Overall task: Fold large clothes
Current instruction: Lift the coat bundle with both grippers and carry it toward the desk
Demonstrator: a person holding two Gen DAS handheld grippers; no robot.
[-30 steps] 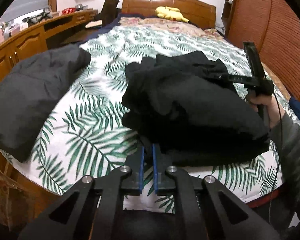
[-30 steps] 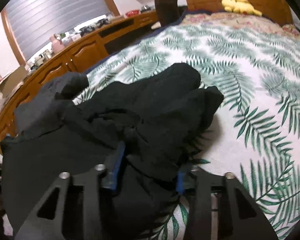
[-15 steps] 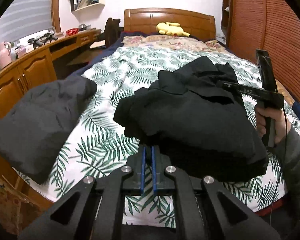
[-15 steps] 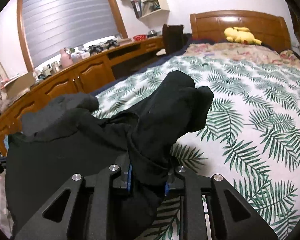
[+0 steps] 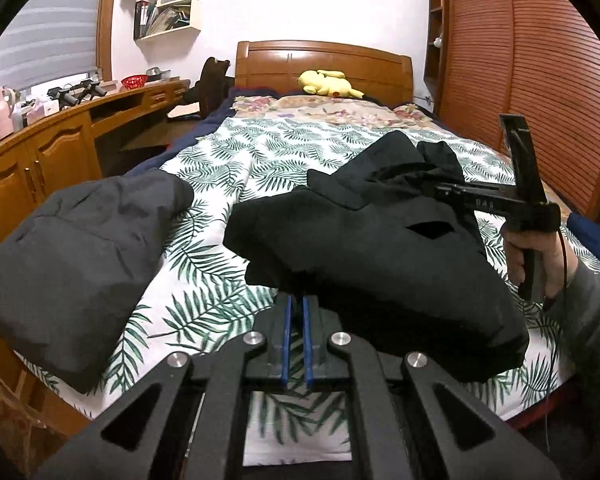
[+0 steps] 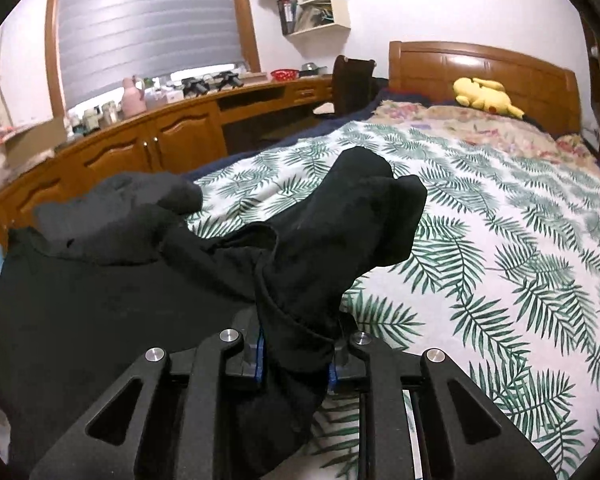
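While both grippers, left (image 5: 296,312) and right (image 6: 296,344), grip the black garment (image 5: 380,256) between closed fingers, lift evenly; keep its edge taut above the bed (image 5: 260,152).

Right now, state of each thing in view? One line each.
left claw: shut on the near edge of the black garment
right claw: shut on a bunched fold of the same garment
black garment: bunched, partly lifted between both claws
grey jacket: lying crumpled on the bed, untouched
bed: leaf-print cover spread over it
yellow plush toy: lying by the headboard
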